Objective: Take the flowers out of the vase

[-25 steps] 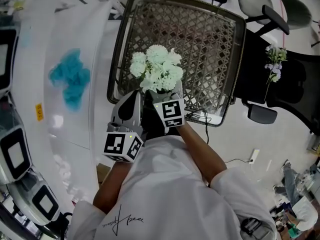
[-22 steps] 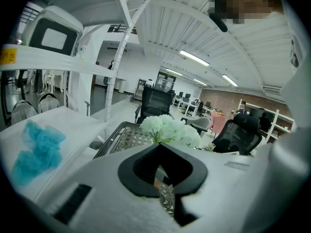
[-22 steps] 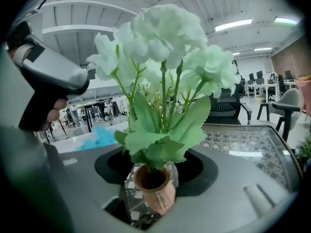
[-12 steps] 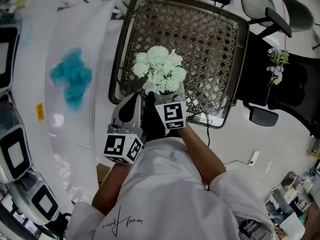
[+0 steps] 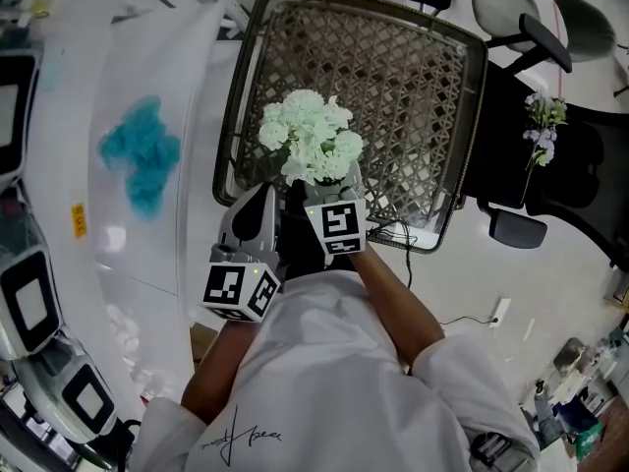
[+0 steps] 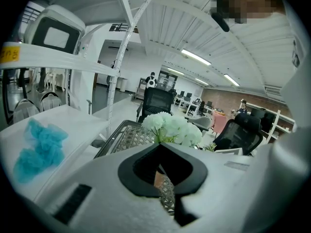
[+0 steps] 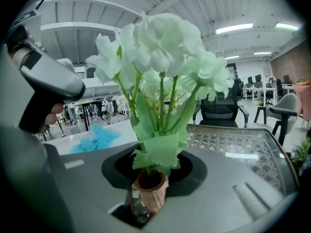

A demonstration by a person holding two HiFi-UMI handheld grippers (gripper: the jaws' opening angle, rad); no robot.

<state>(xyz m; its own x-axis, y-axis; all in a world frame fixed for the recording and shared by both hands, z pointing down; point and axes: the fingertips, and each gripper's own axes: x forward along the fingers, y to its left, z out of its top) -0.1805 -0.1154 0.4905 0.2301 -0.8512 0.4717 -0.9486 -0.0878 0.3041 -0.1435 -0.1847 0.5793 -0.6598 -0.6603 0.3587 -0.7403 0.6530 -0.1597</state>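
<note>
Flowers [image 5: 310,138] white, bunched over near rim of mesh table [image 5: 413,77] in head view; vase hidden under blooms there. Seen clearly only in right gripper view: vase [image 7: 151,188], copper mouth, stems and leaves seated in it, right hand-held gripper [image 7: 153,176] clamped narrow on it. In left gripper view, just a copper sliver of vase in slim gap of left hand-held gripper [image 6: 163,178], likewise closed on it. Open mesh beyond blooms, raised rim all round. Blue cloth [image 5: 138,150] well apart on white table [image 5: 187,87] to left; office chair [image 5: 550,155] past right rim.
</note>
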